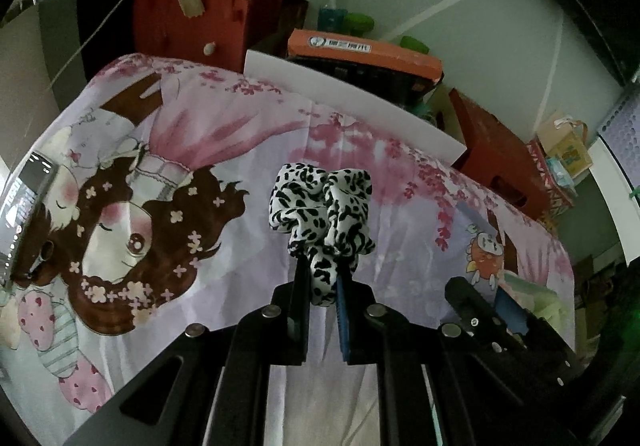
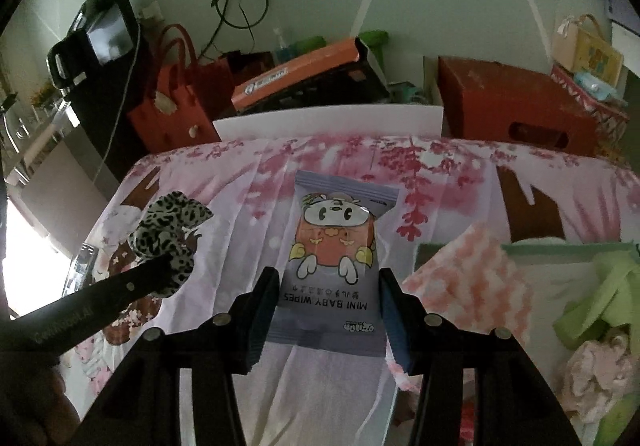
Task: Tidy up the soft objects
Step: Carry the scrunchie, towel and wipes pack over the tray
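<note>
Cartoon-print sheet (image 2: 248,182) covers table. Left gripper (image 1: 322,278) pinches scrunchie (image 1: 322,206), raised above sheet. Right gripper (image 2: 328,310) clamps wipes pack (image 2: 336,258), also above sheet. Risk: slick pack sliding free.

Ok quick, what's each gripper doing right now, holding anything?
Left gripper: jaws shut on the leopard-print scrunchie, lifted off the printed cloth.
Right gripper: jaws closed on the baby wipes pack.

Each view is taken from just behind its own tongs, angled down and forward across the cartoon-print sheet (image 1: 168,150) at close range toward the wall clutter; shared are the sheet, red felt bag (image 2: 176,106), orange box (image 1: 360,50) and leopard-print scrunchie (image 2: 168,234)
</note>
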`<state>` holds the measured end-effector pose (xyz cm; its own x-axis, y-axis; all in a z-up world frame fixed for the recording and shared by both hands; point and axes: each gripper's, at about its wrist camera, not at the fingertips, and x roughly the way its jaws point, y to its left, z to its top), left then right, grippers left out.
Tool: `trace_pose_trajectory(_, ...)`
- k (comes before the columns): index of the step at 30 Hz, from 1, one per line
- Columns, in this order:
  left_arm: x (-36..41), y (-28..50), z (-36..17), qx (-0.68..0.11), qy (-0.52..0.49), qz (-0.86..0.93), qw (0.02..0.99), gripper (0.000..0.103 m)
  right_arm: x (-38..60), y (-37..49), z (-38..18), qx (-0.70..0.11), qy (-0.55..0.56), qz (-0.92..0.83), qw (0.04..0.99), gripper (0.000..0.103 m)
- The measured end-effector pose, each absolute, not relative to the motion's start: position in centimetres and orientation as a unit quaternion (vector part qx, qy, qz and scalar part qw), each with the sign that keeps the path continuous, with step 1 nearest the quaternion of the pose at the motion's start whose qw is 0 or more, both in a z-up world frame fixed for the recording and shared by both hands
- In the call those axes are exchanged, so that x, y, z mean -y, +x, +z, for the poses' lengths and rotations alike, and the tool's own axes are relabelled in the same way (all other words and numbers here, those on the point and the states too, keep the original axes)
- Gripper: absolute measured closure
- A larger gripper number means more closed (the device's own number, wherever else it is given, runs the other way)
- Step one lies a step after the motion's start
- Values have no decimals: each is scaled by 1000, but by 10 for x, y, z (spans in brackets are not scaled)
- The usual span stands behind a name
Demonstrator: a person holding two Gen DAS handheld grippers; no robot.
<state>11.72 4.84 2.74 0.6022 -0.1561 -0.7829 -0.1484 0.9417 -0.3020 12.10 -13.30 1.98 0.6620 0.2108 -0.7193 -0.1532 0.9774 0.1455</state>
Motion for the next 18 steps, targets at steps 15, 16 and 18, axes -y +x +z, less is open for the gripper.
trace_pose_trajectory(15,-38,92,46,-428,-140,-17,893,91,151,93,37,-394,39,80,915,50)
trace_pose_trajectory(16,-36,90,48,-428,-136,-19,893,91,155,91,39,-394,40,76,915,50)
trace_pose_trajectory(18,-31,85,51,-426,-128,-27,895,91,161,86,41,-393,43,71,916,50)
